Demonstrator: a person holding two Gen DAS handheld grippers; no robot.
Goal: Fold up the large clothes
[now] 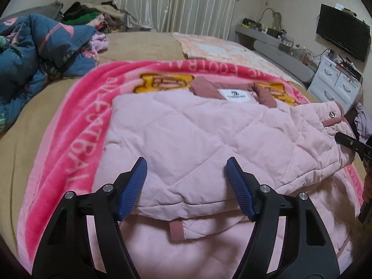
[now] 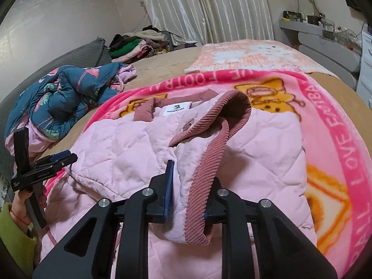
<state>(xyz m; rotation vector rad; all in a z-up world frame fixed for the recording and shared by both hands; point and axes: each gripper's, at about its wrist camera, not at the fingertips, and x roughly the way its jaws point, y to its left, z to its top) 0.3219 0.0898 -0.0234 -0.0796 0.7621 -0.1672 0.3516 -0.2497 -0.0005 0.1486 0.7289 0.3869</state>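
A pale pink quilted jacket [image 1: 186, 134] with a dusty-rose corduroy collar lies partly folded on a bright pink blanket [image 1: 76, 116] on the bed. My left gripper [image 1: 186, 181] is open and empty, hovering just above the jacket's near folded edge. My right gripper [image 2: 188, 186] is shut on the jacket's corduroy-trimmed front edge [image 2: 202, 181] and holds that panel lifted and folded over the body [image 2: 121, 153]. The right gripper's tip shows at the right edge of the left wrist view [image 1: 353, 144]. The left gripper shows at the left of the right wrist view [image 2: 46, 165].
A crumpled blue floral quilt [image 1: 34, 53] lies at the bed's left. A pile of clothes [image 2: 139, 44] sits at the far corner by the curtains. A peach towel [image 2: 251, 55] lies beyond the blanket. White drawers [image 1: 334, 81] and a TV [image 1: 341, 34] stand at the right.
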